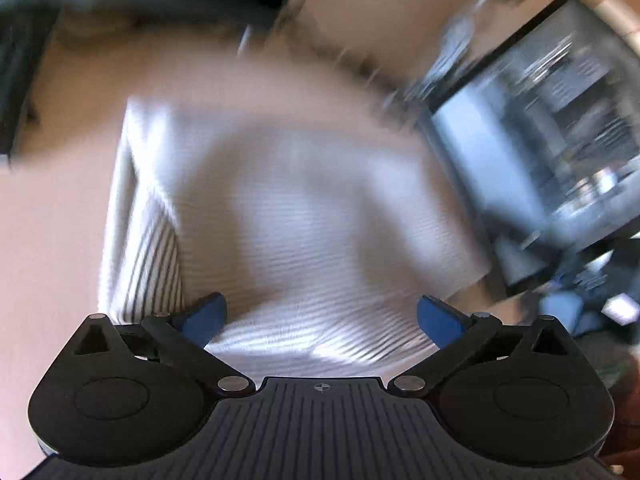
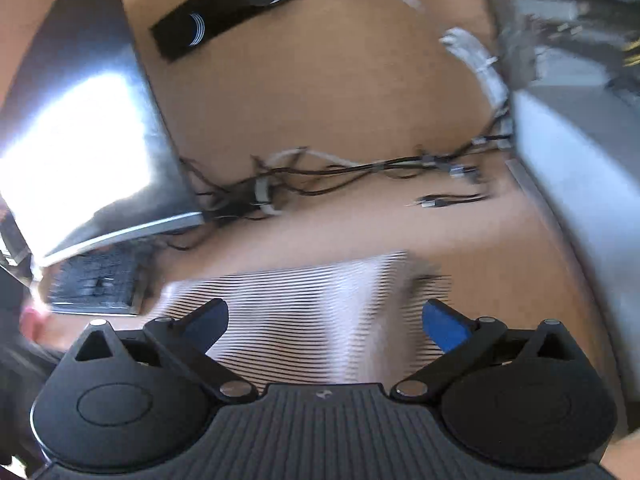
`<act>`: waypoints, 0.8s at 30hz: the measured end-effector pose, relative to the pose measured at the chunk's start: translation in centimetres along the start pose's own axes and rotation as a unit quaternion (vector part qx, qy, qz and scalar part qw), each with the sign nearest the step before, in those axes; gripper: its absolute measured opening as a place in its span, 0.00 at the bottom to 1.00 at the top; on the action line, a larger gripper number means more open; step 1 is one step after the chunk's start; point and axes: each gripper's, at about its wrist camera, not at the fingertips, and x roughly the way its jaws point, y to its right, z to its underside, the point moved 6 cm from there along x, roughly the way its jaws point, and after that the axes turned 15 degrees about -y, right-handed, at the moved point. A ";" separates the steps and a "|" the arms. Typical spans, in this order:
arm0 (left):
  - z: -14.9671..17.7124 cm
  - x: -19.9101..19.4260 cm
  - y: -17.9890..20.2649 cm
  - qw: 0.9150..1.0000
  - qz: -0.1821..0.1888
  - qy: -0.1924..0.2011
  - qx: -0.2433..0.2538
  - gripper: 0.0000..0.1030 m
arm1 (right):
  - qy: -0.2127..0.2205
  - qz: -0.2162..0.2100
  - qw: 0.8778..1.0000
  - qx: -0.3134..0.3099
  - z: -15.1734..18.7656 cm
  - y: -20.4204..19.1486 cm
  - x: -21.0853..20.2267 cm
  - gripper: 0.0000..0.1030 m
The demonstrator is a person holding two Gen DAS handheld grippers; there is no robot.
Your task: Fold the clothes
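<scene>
Both grippers stood with their blue-padded jaws spread wide and nothing between the pads: the left gripper [image 1: 321, 316] and the right gripper [image 2: 325, 320] each hung over the folded white garment with thin dark stripes [image 1: 288, 208], which lay flat on the tan wooden surface [image 1: 52, 240]. Beyond it, tangled black and white cables [image 2: 344, 172] ran between two monitors.

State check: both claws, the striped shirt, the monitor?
left claw: open, nothing held
right claw: open, nothing held
striped shirt: lying on the desk, partly folded, released
monitor: on, screen lit
cables: loose on the desk
</scene>
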 end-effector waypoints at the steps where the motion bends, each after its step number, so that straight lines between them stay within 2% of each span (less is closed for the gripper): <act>1: 0.1 0.1 0.3 1.000 -0.010 0.021 0.017 1.00 | -0.008 -0.019 1.000 0.003 0.2 -0.2 1.0 1.00; 2: 0.2 0.2 0.6 0.999 -0.022 0.020 0.030 1.00 | -0.020 -0.031 0.999 0.012 0.5 -0.2 2.2 1.00; 4: 0.3 0.5 1.1 0.997 -0.046 0.019 0.056 1.00 | -0.040 -0.022 0.998 0.045 1.6 0.8 4.0 1.00; 7: 0.0 0.7 0.8 0.995 -0.055 0.023 0.084 1.00 | -0.036 -0.031 0.997 0.068 2.4 1.3 3.9 1.00; 11: -1.5 0.2 -0.6 0.992 -0.071 0.044 0.093 1.00 | -0.045 -0.065 0.993 0.092 3.7 1.0 3.2 1.00; 14: -3.1 -0.2 -1.6 0.991 -0.076 0.067 0.081 1.00 | -0.061 -0.113 0.985 0.118 5.0 0.3 2.6 1.00; 18: -4.7 -0.9 -2.4 0.992 -0.084 0.084 0.035 1.00 | -0.089 -0.196 0.961 0.174 6.3 -0.1 2.3 1.00; 20: -4.8 -1.8 -2.3 0.994 -0.071 0.085 0.013 1.00 | -0.088 -0.177 0.966 0.169 6.1 -0.3 1.6 1.00; 22: -4.2 -3.0 -1.6 0.995 -0.042 0.090 0.003 1.00 | -0.067 -0.115 0.983 0.129 5.1 -0.8 0.3 1.00; 24: -3.0 -4.0 0.0 0.996 -0.013 0.091 0.021 1.00 | -0.037 -0.038 0.996 0.077 3.8 -1.1 -1.0 1.00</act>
